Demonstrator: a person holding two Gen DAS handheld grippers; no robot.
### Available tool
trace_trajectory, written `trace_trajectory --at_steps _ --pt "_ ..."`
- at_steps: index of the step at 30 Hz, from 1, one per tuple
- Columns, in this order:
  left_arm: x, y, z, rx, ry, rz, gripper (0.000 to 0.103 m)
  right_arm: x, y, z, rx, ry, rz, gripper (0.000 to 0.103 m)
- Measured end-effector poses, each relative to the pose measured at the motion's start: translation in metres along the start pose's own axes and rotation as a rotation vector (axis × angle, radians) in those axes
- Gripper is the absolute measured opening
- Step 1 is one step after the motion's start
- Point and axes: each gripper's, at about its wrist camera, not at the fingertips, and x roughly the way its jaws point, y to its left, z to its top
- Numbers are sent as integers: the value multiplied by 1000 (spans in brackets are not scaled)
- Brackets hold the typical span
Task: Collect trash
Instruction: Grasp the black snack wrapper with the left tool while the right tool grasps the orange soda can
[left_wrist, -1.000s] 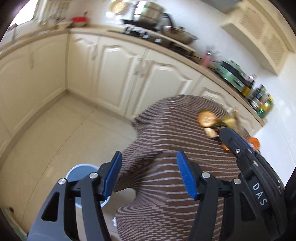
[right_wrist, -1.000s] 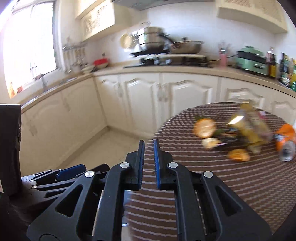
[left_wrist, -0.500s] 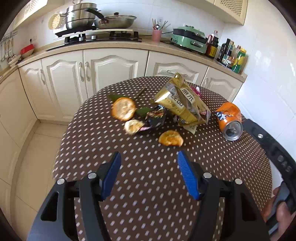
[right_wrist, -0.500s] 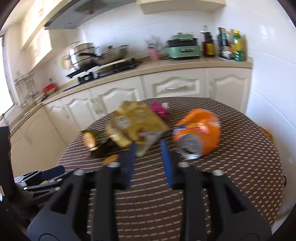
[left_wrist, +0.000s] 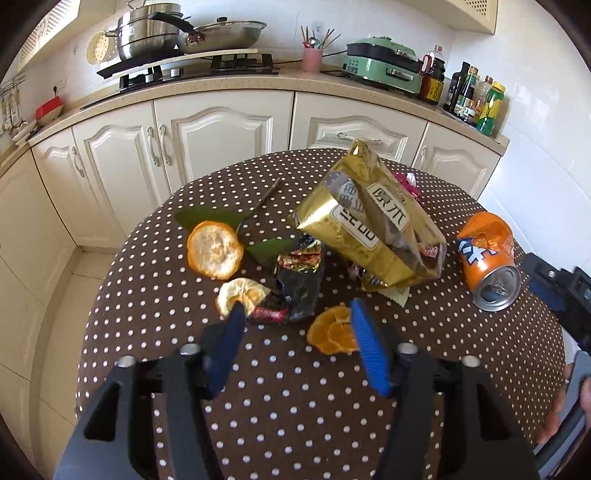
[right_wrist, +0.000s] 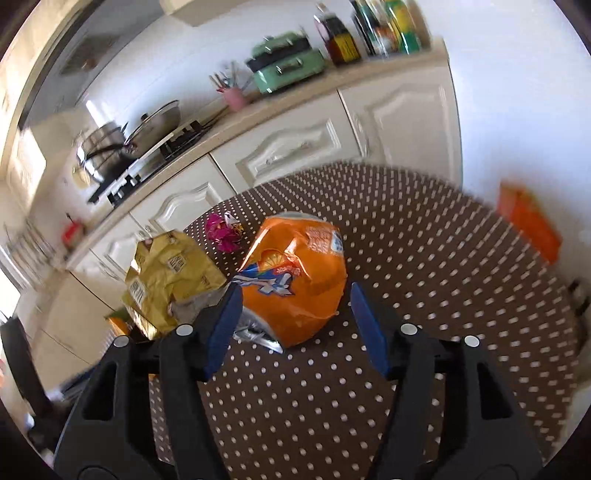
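While both tongs reach over the table — pickup not yet begun.
Right tongs, just widening, straddle the crushed orange can unpinched; left tongs, narrowing, empty — next, close squarely.

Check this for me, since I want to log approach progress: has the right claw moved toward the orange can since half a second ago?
Yes. The right claw has closed in on the crushed orange can, which lies on the dotted table; its jaws, just opening, now flank it without pressing.

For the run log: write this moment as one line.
stage: reach | left gripper: open, closing, over black wrapper | right gripper: open, opening, at orange can | held: nothing
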Motion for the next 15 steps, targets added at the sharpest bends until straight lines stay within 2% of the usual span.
trace_trajectory --at_steps 1,3,7,9,12,13,15 --pt "3 0 1 1 8 -2 40 7 -5 2 28 19 16 61" --pt "6 3 1 -7 19 -14 20 20 -16 5 102 49 72 63" --pt "0 7 1 -36 -11 -27 9 34 -30 13 185 77 103 63" --pt "-7 9 1 -49 -32 -46 8 43 -35 14 222 110 143 63" --pt "-15 7 0 -47 -52 -54 7 44 -30 14 198 110 134 61" --pt "-17 8 -1 -51 -54 -64 7 44 -28 13 187 115 137 58" --pt "-20 8 -4 -62 -60 -84 7 49 -25 12 183 133 145 35"
